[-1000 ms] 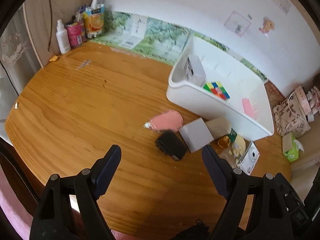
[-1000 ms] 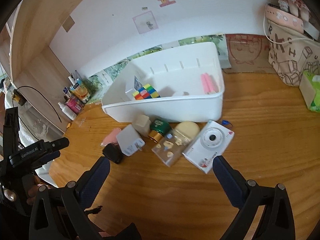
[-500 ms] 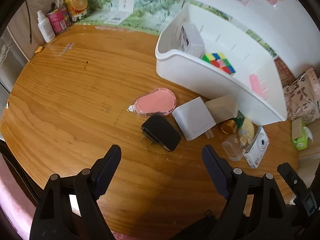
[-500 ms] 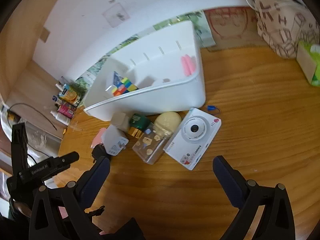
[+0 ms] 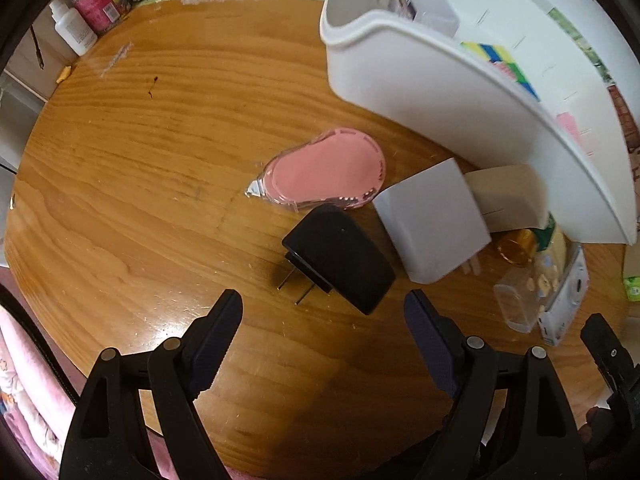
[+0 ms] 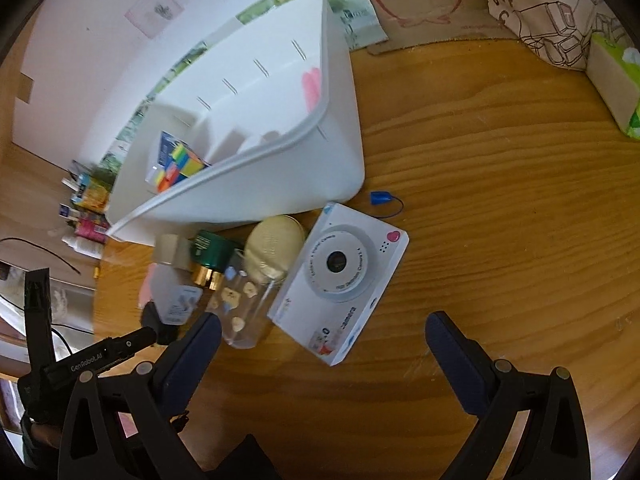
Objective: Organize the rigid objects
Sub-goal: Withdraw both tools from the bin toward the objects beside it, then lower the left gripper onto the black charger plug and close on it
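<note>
Two hand-held grippers hung over a round wooden table [image 5: 140, 160], both with jaws spread apart and nothing between them; the left gripper [image 5: 322, 320] looked almost straight down, and a black plug adapter [image 5: 340, 258] lay just past its fingertips, prongs pointing toward seven o'clock; touching the adapter at its twelve o'clock was a pink correction-tape dispenser [image 5: 324, 170], its clear tip aimed at nine o'clock; at the adapter's two o'clock, just beside it, sat a white charger block [image 5: 432, 220], and behind that a beige box [image 5: 506, 196] rested against the wall of a white plastic bin [image 5: 420, 80]; inside the bin were a coloured puzzle cube [image 5: 506, 62], a white box [image 5: 424, 0] and something pink [image 5: 572, 128] by the far end; bottles and cartons [image 5: 96, 8] stood at the table's eleven o'clock edge; the right gripper [image 6: 322, 330] was tilted forward and down over a white toy camera [image 6: 340, 276] lying lens up, slightly nearer the left finger; at the camera's nine o'clock lay a clear container [image 6: 244, 308] with small pale pieces inside, touching it; a cream round case [image 6: 274, 246] and a green jar with a gold band [image 6: 210, 254] sat between these and the bin; a small blue clip [image 6: 380, 197] lay at the camera's one o'clock; a tissue pack [image 6: 616, 80] and a printed bag [image 6: 540, 16] stood at the two o'clock edge.
</note>
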Demonstrator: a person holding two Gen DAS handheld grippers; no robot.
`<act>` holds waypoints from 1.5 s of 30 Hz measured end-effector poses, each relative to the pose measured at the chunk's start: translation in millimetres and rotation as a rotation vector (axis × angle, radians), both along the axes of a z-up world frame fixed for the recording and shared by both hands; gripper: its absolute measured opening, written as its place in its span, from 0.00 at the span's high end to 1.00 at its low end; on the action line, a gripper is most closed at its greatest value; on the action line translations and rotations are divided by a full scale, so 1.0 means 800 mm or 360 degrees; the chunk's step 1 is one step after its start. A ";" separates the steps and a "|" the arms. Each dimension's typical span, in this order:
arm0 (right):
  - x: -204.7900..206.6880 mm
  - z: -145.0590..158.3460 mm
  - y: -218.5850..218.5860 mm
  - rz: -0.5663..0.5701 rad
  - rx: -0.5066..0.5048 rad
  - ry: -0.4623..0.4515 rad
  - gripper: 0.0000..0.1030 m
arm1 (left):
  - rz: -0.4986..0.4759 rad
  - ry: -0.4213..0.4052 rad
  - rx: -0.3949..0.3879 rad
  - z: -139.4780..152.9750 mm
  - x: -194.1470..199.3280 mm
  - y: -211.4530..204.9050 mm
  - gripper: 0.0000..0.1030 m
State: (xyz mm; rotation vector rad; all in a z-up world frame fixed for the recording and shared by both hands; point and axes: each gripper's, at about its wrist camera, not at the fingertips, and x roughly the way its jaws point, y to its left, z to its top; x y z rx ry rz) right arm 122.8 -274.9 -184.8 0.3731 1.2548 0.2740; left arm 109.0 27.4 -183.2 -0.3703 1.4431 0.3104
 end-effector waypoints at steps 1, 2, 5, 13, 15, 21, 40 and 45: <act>0.003 -0.002 0.002 0.0004 -0.0026 0.0014 0.00 | 0.0001 0.0007 0.0000 -0.002 0.001 0.000 0.17; 0.005 -0.005 0.004 0.0008 -0.0049 0.0025 0.00 | 0.0003 0.0015 0.0001 -0.004 0.002 0.000 0.17; 0.011 -0.012 0.010 0.0011 -0.0127 0.0065 0.00 | 0.0009 0.0022 0.0010 -0.009 0.004 0.002 0.17; 0.026 -0.021 0.027 0.0057 -0.0270 0.0091 0.00 | 0.0024 0.0001 0.0025 -0.019 0.015 0.006 0.17; 0.029 -0.024 0.032 0.0065 -0.0322 0.0101 0.00 | 0.0025 0.0021 0.0024 -0.024 0.016 0.006 0.17; 0.038 -0.029 0.045 0.0059 -0.0387 0.0116 0.05 | 0.0006 0.0068 0.0044 -0.037 0.021 0.011 0.17; 0.051 -0.023 0.072 0.0170 -0.0590 0.0074 0.05 | 0.0051 0.0033 0.0070 -0.030 0.042 0.013 0.21; 0.053 -0.027 0.078 0.0241 -0.0553 0.0116 0.07 | 0.0052 -0.0004 0.0087 -0.018 0.042 0.011 0.33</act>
